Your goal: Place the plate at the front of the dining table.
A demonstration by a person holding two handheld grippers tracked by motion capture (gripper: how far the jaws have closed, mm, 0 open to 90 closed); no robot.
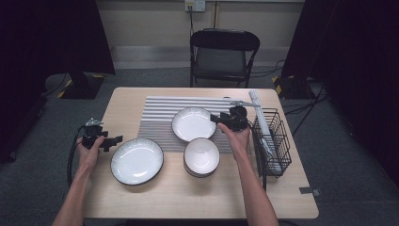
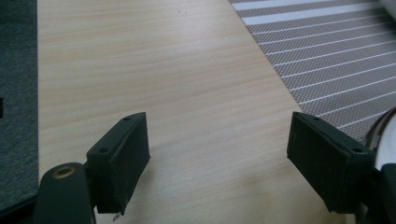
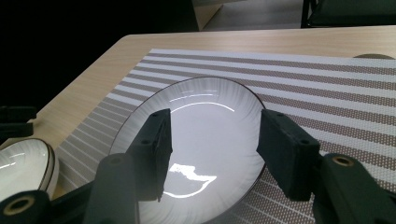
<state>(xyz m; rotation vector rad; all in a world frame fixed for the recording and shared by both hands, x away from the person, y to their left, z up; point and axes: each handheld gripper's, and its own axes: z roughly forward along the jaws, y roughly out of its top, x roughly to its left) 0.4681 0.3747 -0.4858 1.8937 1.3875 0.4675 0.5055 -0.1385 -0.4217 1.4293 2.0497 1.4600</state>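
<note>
Looking from the plate on the striped mat (image 1: 193,124) outward, we see it lies flat near the middle of the table (image 1: 141,202), and our right gripper (image 1: 217,118) hovers just at its right rim. In the right gripper view this plate (image 3: 205,140) sits under the two jaws, which stand apart with nothing between them, so nothing is held. Our left gripper (image 1: 115,140) is beside the large plate (image 1: 137,161) at the front left, its jaws also wide apart over bare wood, holding nothing.

We think the risk is this: the plate is shallow and glossy, and its rim lies low on the placemat (image 1: 155,110). If the jaws close too high or at an angle, they may slip off the rim, or push the plate toward the stack of bowls (image 1: 201,157) just in front of it. The wire rack (image 1: 273,141) stands close behind our right hand, so a wide swing may knock it.

We count two plates, one stack of bowls (how many we cannot tell), one rack, one placemat, and one folding chair (image 1: 224,52) behind the table.
</note>
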